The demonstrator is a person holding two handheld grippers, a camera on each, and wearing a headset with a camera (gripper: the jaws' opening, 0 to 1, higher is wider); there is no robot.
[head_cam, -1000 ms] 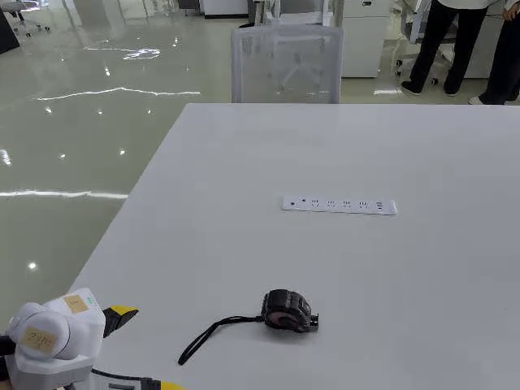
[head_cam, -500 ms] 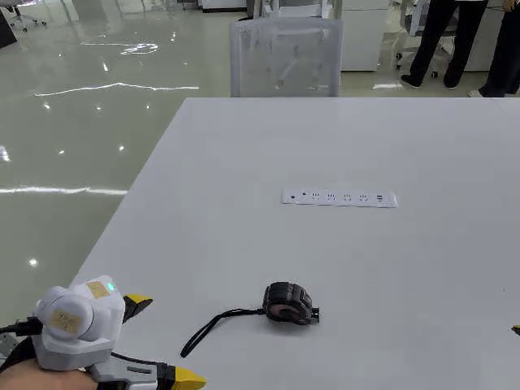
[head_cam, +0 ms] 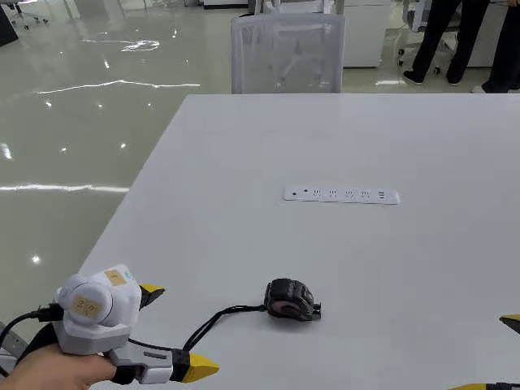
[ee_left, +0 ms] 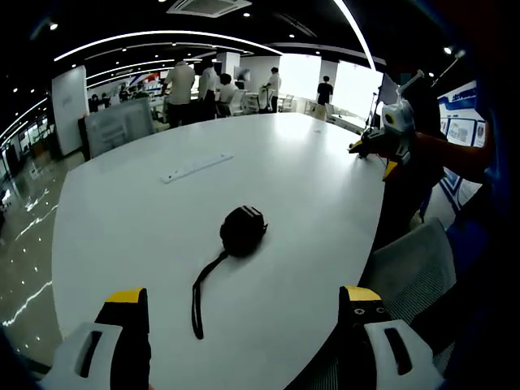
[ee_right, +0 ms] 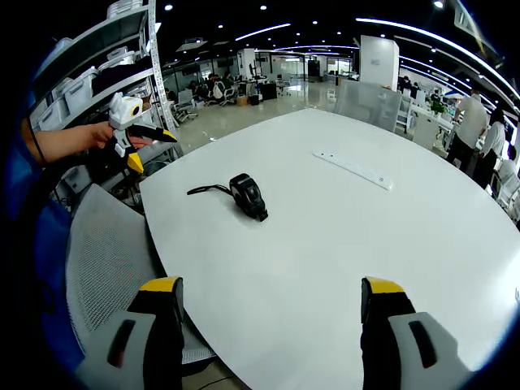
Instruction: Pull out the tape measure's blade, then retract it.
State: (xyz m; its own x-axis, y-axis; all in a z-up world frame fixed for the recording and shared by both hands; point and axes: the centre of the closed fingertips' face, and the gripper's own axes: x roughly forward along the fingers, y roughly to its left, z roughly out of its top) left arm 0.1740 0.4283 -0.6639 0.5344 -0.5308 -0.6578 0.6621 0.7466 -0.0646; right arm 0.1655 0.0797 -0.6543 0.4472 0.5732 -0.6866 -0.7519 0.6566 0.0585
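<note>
Approach step: blade not yet drawn. Tape measure [head_cam: 291, 299] lies on the table [head_cam: 244, 162] near its front edge. Left gripper [ee_left: 244, 325] and right gripper [ee_right: 272, 292] stand wide open, empty, well apart from it. Next move likely: clamp case, pinch blade hook

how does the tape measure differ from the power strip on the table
The tape measure is black, rounded and chunky; the power strip is white, long and flat. The tape measure lies nearer the person, a strap trailing from it; the power strip lies farther back. Both rest on the white table.
</note>
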